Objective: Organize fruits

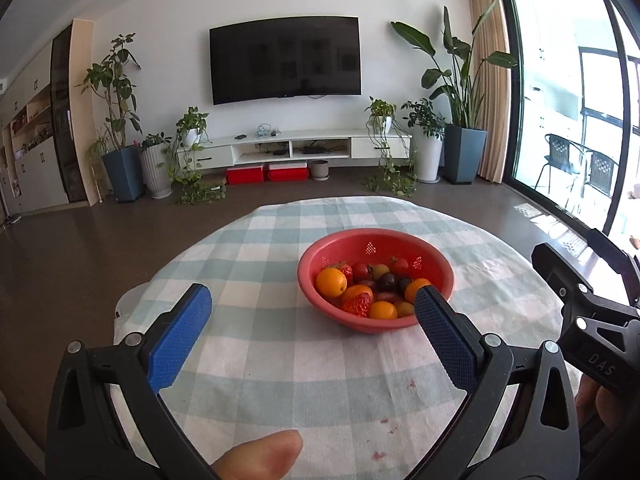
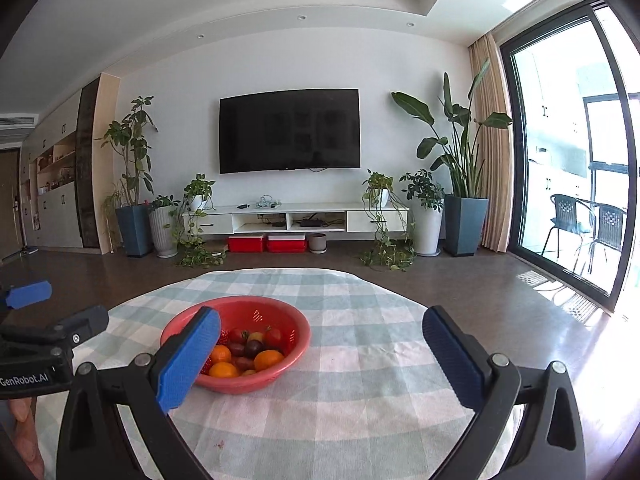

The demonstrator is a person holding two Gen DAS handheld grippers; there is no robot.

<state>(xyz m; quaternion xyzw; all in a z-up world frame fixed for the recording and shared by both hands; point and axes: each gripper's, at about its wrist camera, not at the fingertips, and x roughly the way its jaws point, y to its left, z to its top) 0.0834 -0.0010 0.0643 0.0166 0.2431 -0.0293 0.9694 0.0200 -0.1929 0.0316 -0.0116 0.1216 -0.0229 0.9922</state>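
1. We see a round bench under a pale green-and-white checked cloth, with a few small reddish stains on the near side of the cloth.
2. A red colander bowl stands on the bench, a little right of centre in the left wrist view and left of centre in the right wrist view.
3. The fruits all lie inside the bowl: small oranges, strawberries, and red and dark cherry tomatoes.
4. Our left gripper has its jaws spread wide with nothing between them; its right blue pad overlaps the bowl's near rim in the picture, but we cannot tell whether it touches.
5. Our right gripper also has its jaws wide apart and empty; its left pad stands in front of the bowl's left side.
6. A thumb shows at the bottom of the left wrist view.
7. Beyond the bench we see a wall-mounted television and potted plants either side of a low white cabinet.
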